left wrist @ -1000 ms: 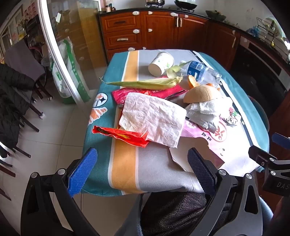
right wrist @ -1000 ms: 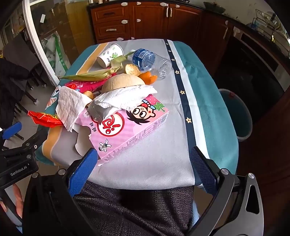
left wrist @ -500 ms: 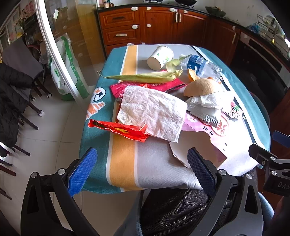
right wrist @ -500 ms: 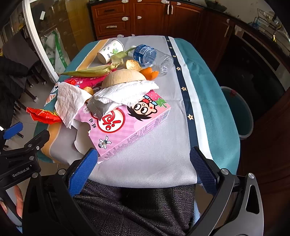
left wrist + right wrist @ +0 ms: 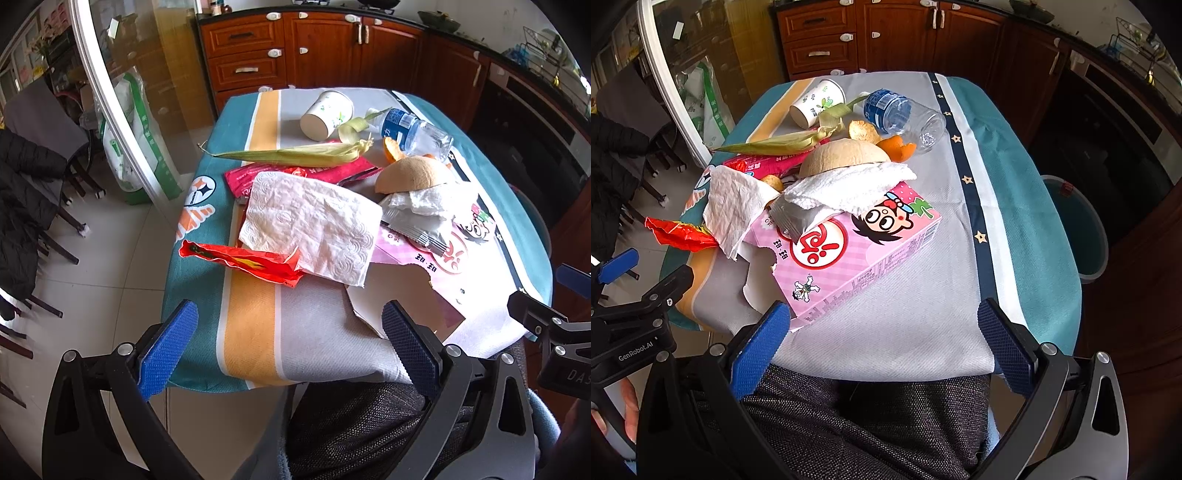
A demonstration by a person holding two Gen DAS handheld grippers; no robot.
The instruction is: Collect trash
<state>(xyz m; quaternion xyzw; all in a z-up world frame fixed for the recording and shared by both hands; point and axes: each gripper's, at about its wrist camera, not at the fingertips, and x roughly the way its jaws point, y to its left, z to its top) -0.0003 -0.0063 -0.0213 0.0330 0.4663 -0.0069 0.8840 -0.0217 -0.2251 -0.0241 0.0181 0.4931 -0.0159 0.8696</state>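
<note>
Kitchen cabinets [image 5: 314, 48] stand behind a small table [image 5: 923, 332] under a striped cloth, and the trash is heaped on its left half and far end, well clear of you. You hold the left gripper [image 5: 291, 343] and the right gripper [image 5: 882, 343] low at the near edge, above your lap; both stand spread wide with nothing between the blue pads. Nothing looks collected yet, so I judge you are at the start, choosing a first piece. A teal bin [image 5: 1075, 225] sits on the floor just beyond the table's right side, so the right gripper looks best placed to carry things there. Nearest to it is the pink carton [image 5: 857, 254], torn open at the near end; it is broad, so you would need to pinch it across its thin side or by a torn flap. A tissue [image 5: 314, 225] lies crumpled over it, with a red wrapper [image 5: 243, 262] poking out to the left; both are light and should pinch easily with the left gripper. Farther back lie a corn husk [image 5: 295, 155], a paper cup [image 5: 327, 116] on its side, a clear bottle [image 5: 905, 114] also on its side, and orange peel [image 5: 899, 146]. The bottle and cup may roll if nudged.
</note>
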